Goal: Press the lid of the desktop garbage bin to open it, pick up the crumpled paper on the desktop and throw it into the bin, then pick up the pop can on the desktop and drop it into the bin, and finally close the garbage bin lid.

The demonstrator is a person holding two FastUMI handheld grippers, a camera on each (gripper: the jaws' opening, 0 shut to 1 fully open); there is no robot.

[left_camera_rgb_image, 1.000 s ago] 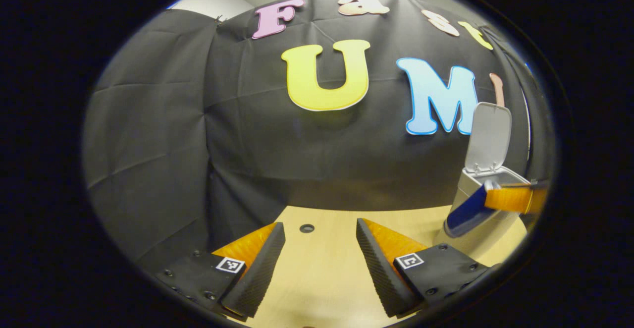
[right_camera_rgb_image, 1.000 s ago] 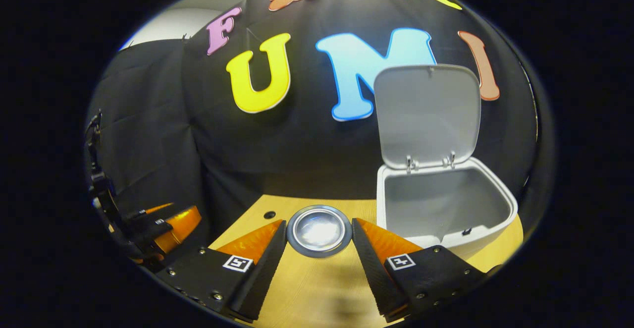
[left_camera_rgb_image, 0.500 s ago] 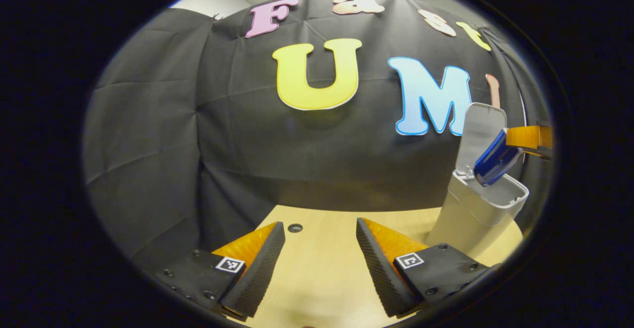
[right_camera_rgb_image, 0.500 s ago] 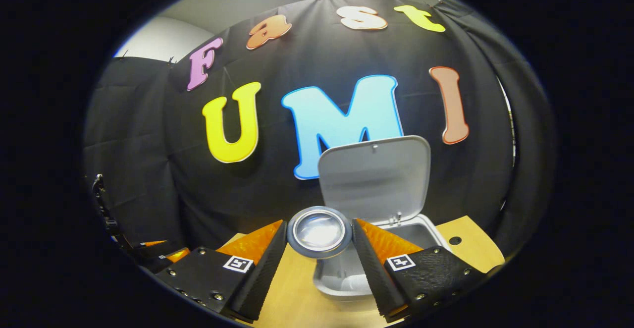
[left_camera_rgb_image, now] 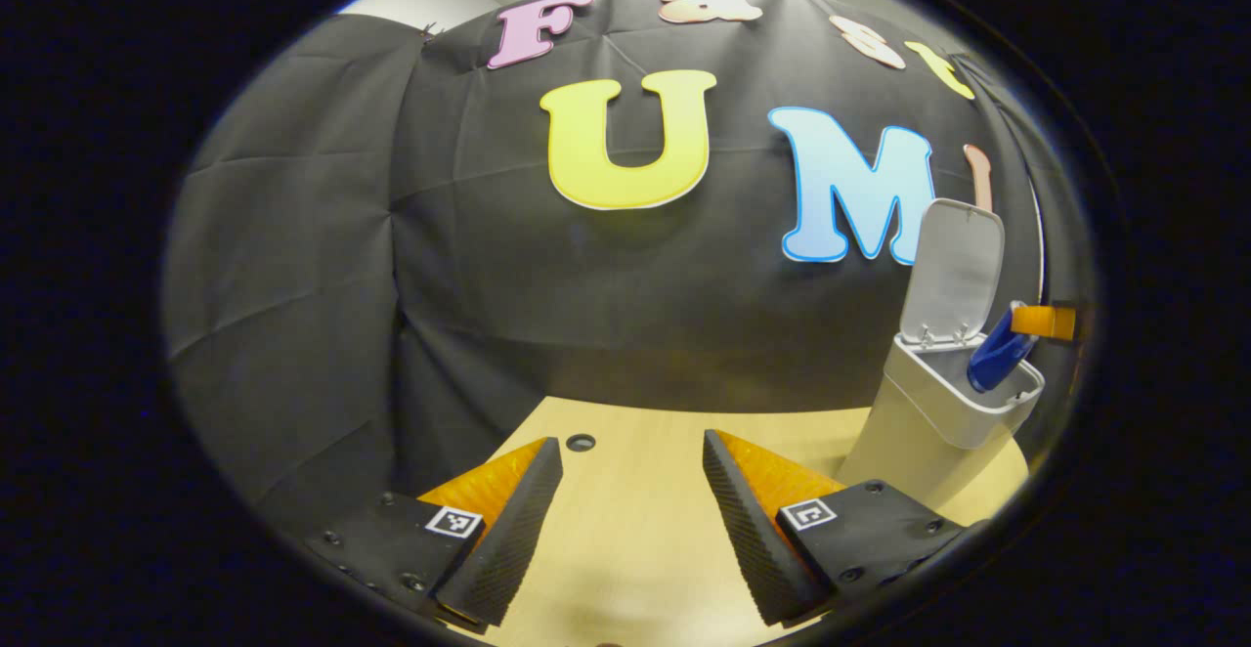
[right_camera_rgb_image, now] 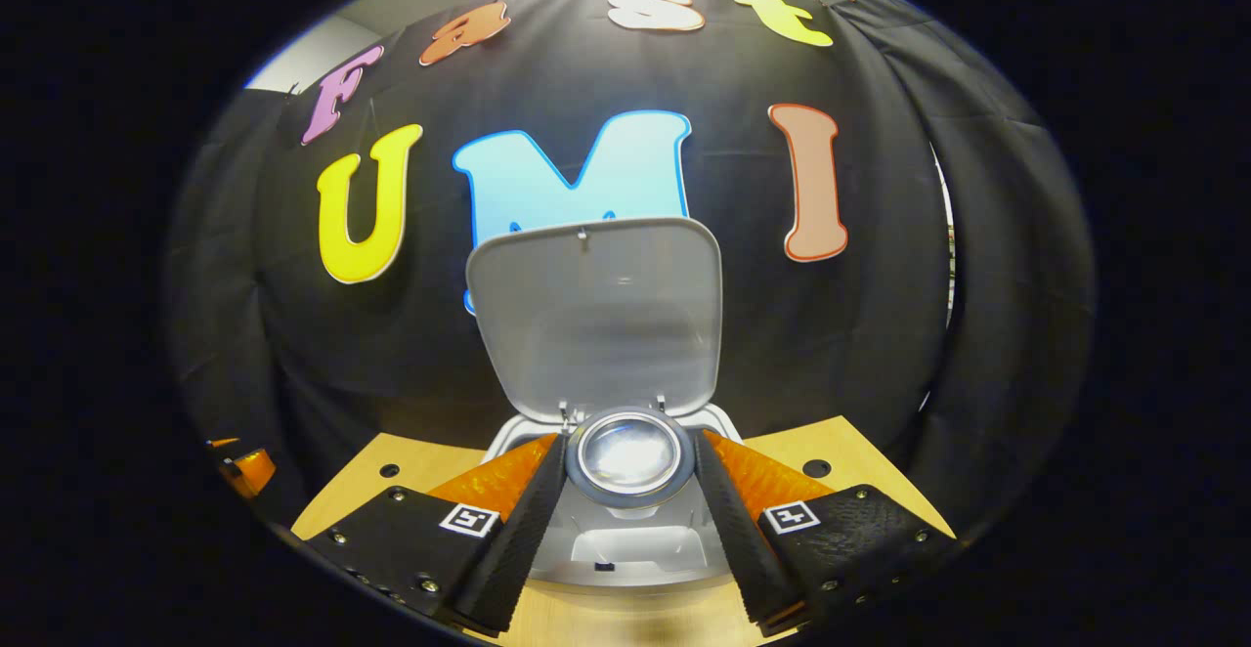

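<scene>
The white desktop bin (left_camera_rgb_image: 928,432) stands at the right of the table with its lid (left_camera_rgb_image: 953,271) swung upright. The blue pop can (left_camera_rgb_image: 992,359) is tilted nose-down into the bin's mouth, held by my right gripper (left_camera_rgb_image: 1042,322). In the right gripper view the can's silver end (right_camera_rgb_image: 630,456) sits between the fingers of my right gripper (right_camera_rgb_image: 628,446), which is shut on it. Directly beneath is the open bin (right_camera_rgb_image: 625,554), with the raised lid (right_camera_rgb_image: 596,310) behind. My left gripper (left_camera_rgb_image: 630,515) hovers open over the bare wooden tabletop (left_camera_rgb_image: 635,549), left of the bin.
The black cloth wall closes the table off at the back and sides. Small round holes (left_camera_rgb_image: 581,443) (right_camera_rgb_image: 816,468) mark the tabletop. In the right gripper view, part of my left gripper (right_camera_rgb_image: 244,466) shows at the far left edge.
My right gripper lifted the can off the table, carried it over the bin and now dips it into the opening. My left gripper has barely moved.
</scene>
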